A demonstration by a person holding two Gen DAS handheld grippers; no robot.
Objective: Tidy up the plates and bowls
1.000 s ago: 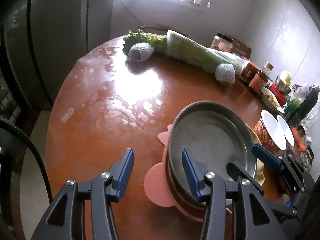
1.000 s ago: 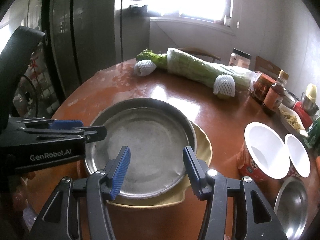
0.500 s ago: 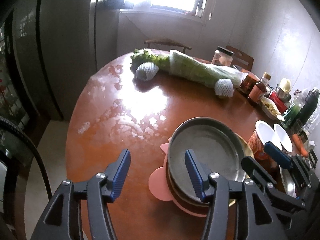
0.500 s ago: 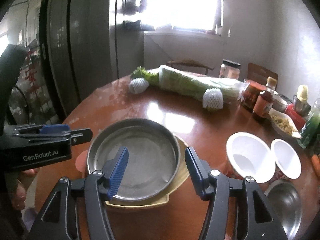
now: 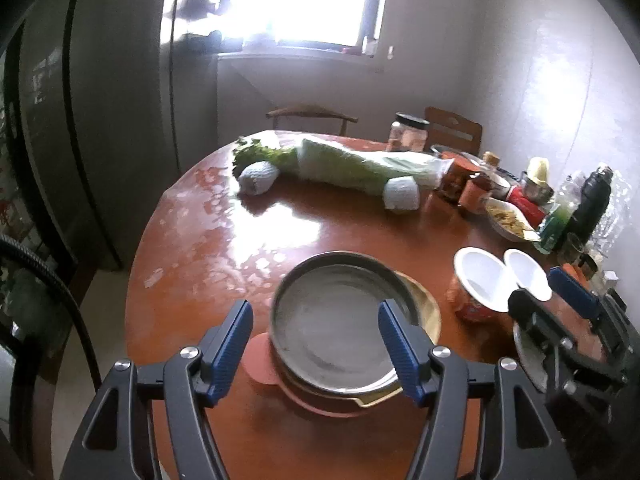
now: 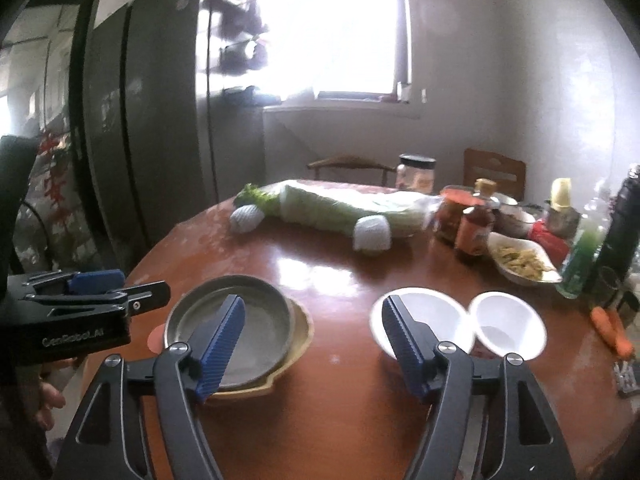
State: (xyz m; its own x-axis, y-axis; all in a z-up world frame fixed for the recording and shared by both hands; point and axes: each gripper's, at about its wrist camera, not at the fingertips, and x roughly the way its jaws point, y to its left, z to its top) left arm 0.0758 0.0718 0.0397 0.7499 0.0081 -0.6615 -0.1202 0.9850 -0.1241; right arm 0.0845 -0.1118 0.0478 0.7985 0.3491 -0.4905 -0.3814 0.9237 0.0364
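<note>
Evidently stacked to save room: round grey metal pan (image 5: 340, 312) atop yellow plate (image 5: 424, 308) | left claw (image 5: 316, 344) agape, empty | right claw (image 6: 312, 344) likewise

I stood at a round, glossy brown table (image 5: 208, 248) whose top reflected glare from the window (image 6: 344, 28) on the far wall (overexposed, no detail outside). The pale wall (image 6: 532, 92) ran along my right. A tall dark cabinet (image 6: 160, 128) stood to the left. Two wooden chairs (image 5: 312, 114) sat behind the table.
</note>
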